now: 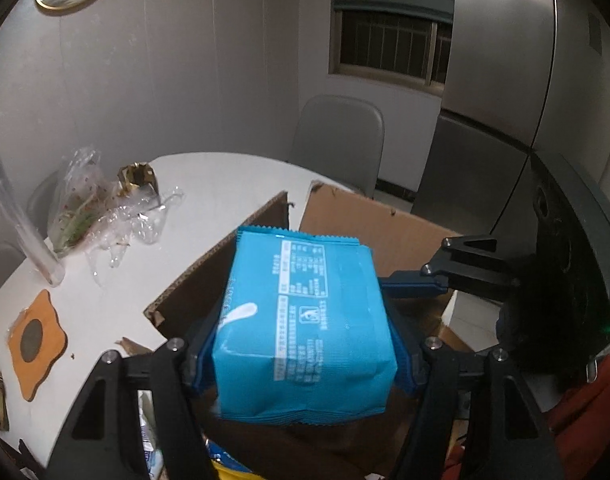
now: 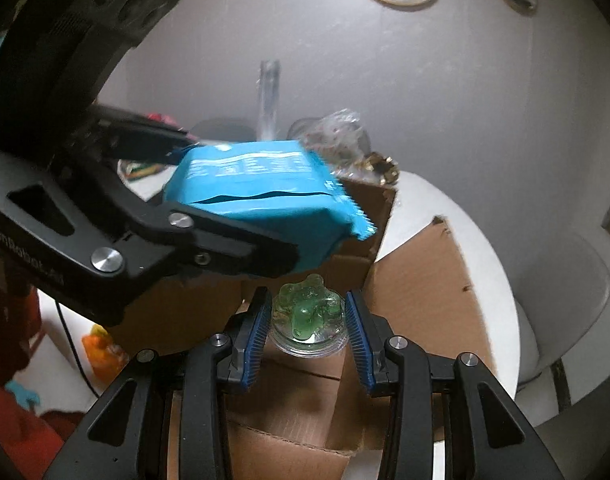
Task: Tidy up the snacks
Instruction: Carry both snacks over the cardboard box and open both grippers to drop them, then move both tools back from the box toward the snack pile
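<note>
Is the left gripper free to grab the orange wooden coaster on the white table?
Probably not: the left gripper is already shut on the blue snack packet. The coaster itself lies uncovered.

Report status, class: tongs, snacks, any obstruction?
Left tongs shut on blue packet, over cardboard box. Right tongs shut on green jelly cup. Box flaps up, nothing blocking.

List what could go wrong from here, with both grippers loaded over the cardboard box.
1. The left gripper clamps the puffy blue snack packet by its sides; it may slip or get crushed.
2. The right gripper pinches a small clear cup of green jelly; it could pop out.
3. The two grippers sit close above the cardboard box and might collide.
</note>
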`<action>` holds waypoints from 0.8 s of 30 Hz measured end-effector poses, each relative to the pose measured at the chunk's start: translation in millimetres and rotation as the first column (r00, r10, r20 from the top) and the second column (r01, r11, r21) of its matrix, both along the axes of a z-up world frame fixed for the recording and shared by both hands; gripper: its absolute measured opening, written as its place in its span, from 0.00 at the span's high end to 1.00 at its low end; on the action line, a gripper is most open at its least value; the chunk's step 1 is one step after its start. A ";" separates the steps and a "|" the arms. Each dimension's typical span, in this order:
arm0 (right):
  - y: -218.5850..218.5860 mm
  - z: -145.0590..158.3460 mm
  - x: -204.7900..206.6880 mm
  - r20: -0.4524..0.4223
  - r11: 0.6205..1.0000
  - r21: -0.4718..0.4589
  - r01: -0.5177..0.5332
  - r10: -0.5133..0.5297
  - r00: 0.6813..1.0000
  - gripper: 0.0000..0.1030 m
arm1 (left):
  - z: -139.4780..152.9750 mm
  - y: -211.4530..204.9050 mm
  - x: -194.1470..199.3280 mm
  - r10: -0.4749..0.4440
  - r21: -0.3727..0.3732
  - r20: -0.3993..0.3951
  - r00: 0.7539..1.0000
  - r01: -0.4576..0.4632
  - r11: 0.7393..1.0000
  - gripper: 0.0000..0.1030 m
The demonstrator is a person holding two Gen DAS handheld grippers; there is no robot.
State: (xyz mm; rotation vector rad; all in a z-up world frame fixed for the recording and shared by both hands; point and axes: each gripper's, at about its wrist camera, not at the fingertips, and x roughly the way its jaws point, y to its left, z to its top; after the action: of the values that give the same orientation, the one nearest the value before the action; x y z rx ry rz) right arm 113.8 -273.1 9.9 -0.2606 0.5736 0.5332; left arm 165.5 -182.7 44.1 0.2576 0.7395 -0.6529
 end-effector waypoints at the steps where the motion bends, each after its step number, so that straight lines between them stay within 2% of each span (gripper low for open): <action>1: 3.3 -1.9 1.8 -0.004 1.000 -0.016 -0.007 0.007 1.000 0.67 | -1.9 -1.9 2.2 0.004 0.013 -0.001 1.000 -0.004 1.000 0.37; 9: 12.3 -14.9 20.1 -0.046 0.998 -0.042 -0.042 0.040 0.998 0.67 | -5.4 2.3 4.7 0.005 0.015 -0.011 1.000 -0.005 1.000 0.36; 11: 17.6 -18.7 25.7 -0.067 0.998 -0.051 -0.049 0.045 0.997 0.66 | -5.0 2.5 5.3 0.000 0.010 -0.014 1.000 0.000 1.000 0.32; 12: 18.9 -19.9 25.9 -0.067 0.997 -0.059 -0.052 0.048 0.997 0.63 | -4.1 2.7 3.6 -0.002 0.005 -0.015 1.000 0.002 1.000 0.26; 14: 18.5 -19.9 25.4 -0.072 0.997 -0.057 -0.058 0.053 0.996 0.55 | -2.4 4.6 1.2 0.005 0.001 -0.001 1.000 -0.005 1.000 0.20; 18: 14.8 -15.1 18.0 -0.067 0.998 -0.021 -0.051 0.050 0.997 0.46 | 4.2 10.5 -6.8 0.013 -0.017 0.030 0.999 -0.012 1.000 0.15; 22: 11.6 -9.0 8.9 -0.063 0.999 0.008 -0.050 0.051 0.997 0.41 | 11.5 21.4 -19.9 0.026 -0.038 0.061 0.998 -0.024 0.999 0.14; 24: 12.2 -3.2 5.9 -0.055 0.999 0.028 -0.043 0.044 0.997 0.35 | 15.0 28.1 -26.9 0.036 -0.049 0.076 0.996 -0.032 0.998 0.14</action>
State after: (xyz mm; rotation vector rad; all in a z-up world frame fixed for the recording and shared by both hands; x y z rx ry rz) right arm 119.7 -260.9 6.6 -0.2339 0.6160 0.5912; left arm 138.6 -154.7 59.2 0.2242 0.6527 -0.6241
